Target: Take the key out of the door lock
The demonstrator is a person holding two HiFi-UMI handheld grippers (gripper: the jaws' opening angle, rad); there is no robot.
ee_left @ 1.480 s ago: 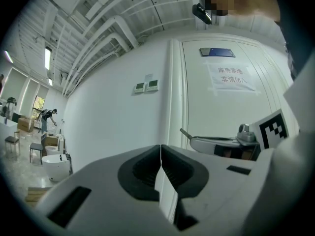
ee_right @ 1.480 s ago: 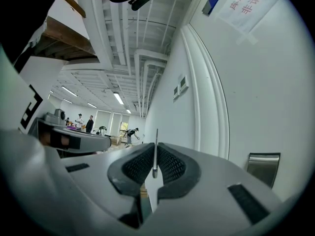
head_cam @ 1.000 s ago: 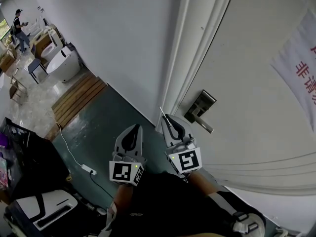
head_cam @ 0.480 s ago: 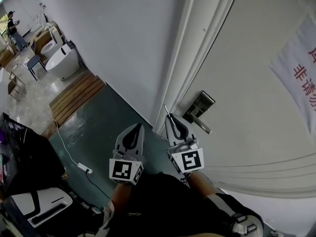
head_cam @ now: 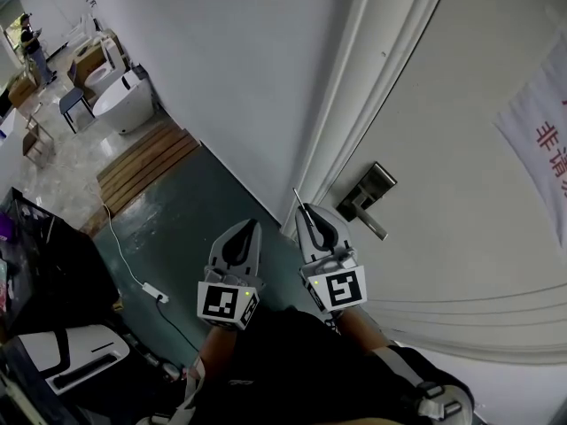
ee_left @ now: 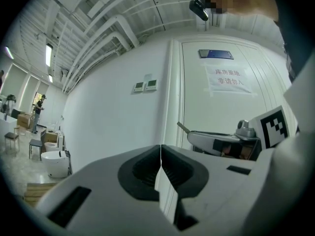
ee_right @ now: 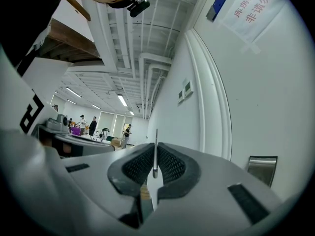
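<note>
A thin metal key [head_cam: 297,199] sticks out from the tip of my right gripper [head_cam: 306,211], whose jaws are shut on it. In the right gripper view the key [ee_right: 155,154] stands upright between the ribbed pads. The key is out of the lock and a short way left of the silver lock plate [head_cam: 376,184] and its lever handle [head_cam: 368,220] on the white door [head_cam: 461,237]. My left gripper [head_cam: 249,227] hangs beside the right one, shut and with nothing in it. In the left gripper view the pads [ee_left: 147,166] meet and the key's tip [ee_left: 182,128] shows to the right.
The white door frame [head_cam: 354,104] and a white wall [head_cam: 221,78] stand left of the door. A paper notice with red print [head_cam: 540,140] hangs on the door. A cable with a power strip [head_cam: 155,295] lies on the green floor, and dark bags [head_cam: 53,299] sit at lower left.
The right gripper has risen slightly with the key still in it. The head view has shifted a little, and the left gripper has hardly moved.
</note>
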